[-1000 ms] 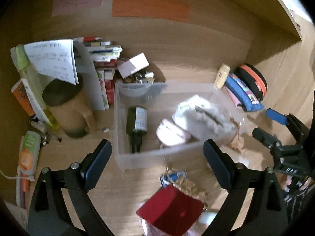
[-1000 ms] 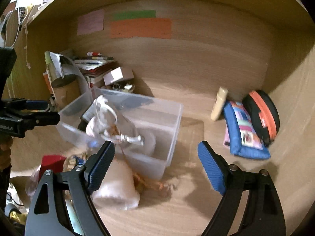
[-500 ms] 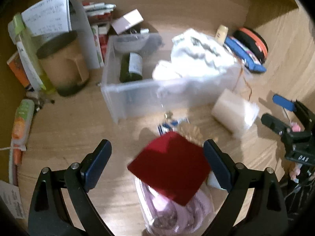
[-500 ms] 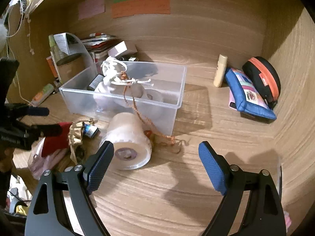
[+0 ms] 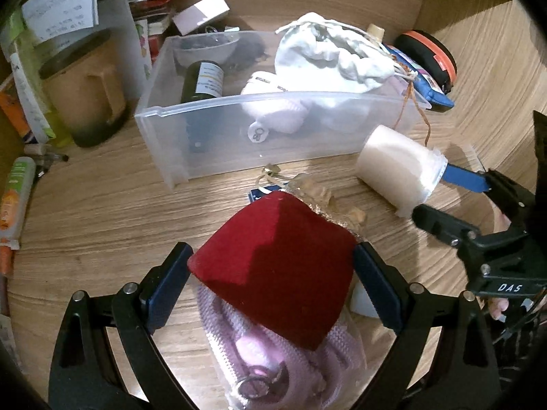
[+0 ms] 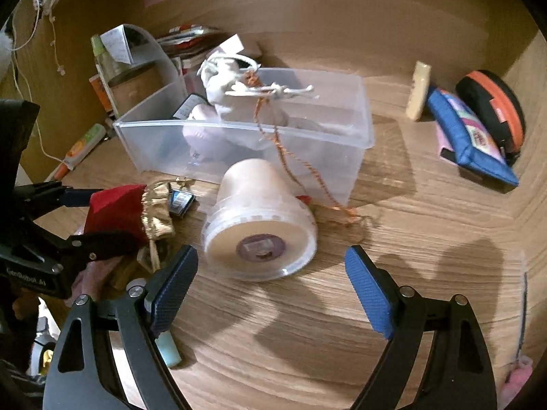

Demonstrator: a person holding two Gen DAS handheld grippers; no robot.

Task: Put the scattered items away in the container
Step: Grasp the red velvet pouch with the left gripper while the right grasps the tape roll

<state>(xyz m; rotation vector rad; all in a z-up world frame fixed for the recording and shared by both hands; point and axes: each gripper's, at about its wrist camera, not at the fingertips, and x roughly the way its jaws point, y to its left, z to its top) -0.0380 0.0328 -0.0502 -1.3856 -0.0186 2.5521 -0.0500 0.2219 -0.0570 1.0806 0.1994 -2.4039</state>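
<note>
Two sets of jaws wide apart: left gripper [image 5: 273,283] straddling red velvet pouch [image 5: 273,259], right gripper [image 6: 270,287] bare.

Wooden desk [image 6: 393,324] under clear container [image 6: 239,143], tipped cream cup [image 6: 259,225], blue pouch [image 6: 468,140].

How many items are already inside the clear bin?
4 visible: white drawstring bag at the far right, dark bottle left, small bowl in the back-left corner, pale pink bundle at centre. More may be hidden beneath.

- Dark red velvet pouch [image 5: 273,256] with a gold ruffled trim
- Clear, frosted plastic container [image 5: 273,126]
- Cream-coloured lidded cup [image 6: 259,225]
- White drawstring cloth bag [image 5: 328,54]
- Pale wood-grain desk surface [image 6: 410,273]
</note>
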